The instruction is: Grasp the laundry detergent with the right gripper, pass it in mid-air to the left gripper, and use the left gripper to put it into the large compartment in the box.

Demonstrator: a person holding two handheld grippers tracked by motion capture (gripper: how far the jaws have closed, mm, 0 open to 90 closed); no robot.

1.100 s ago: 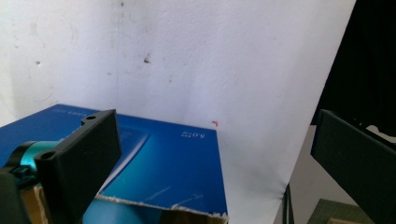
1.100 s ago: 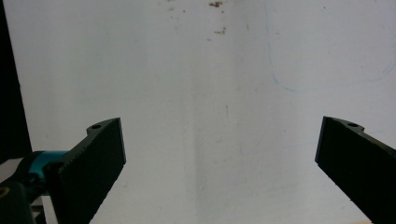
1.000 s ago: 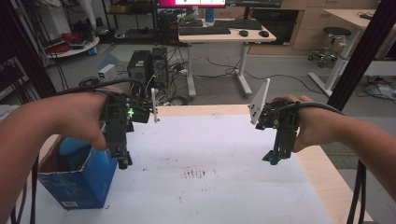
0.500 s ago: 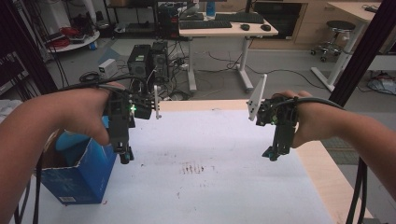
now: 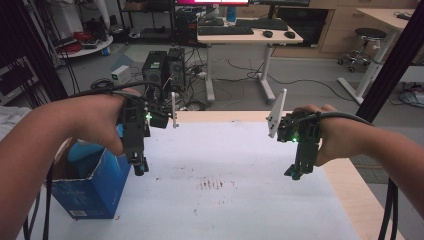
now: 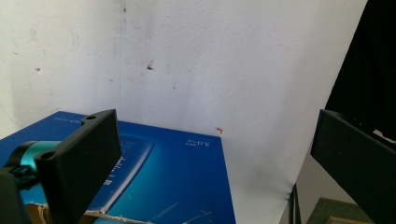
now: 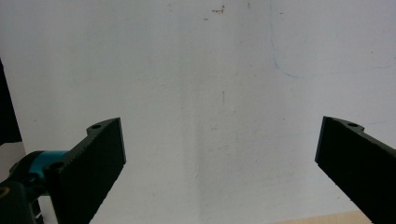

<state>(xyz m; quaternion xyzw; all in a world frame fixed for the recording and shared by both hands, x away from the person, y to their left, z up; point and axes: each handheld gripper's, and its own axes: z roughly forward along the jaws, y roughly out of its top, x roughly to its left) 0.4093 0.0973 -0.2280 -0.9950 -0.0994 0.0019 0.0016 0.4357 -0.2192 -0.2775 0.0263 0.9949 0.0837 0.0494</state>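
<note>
Blue box [image 5: 92,187] beside left tool [image 5: 140,169] — jaws wide, empty

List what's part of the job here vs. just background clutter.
In play:
- blue cardboard box, open, at the table's left edge
- left tool, jaws open, beside the box
- right tool, jaws open over bare white tabletop

Lying about:
- desk with keyboard
- computer tower on the floor
- stool
- floor cables
</note>
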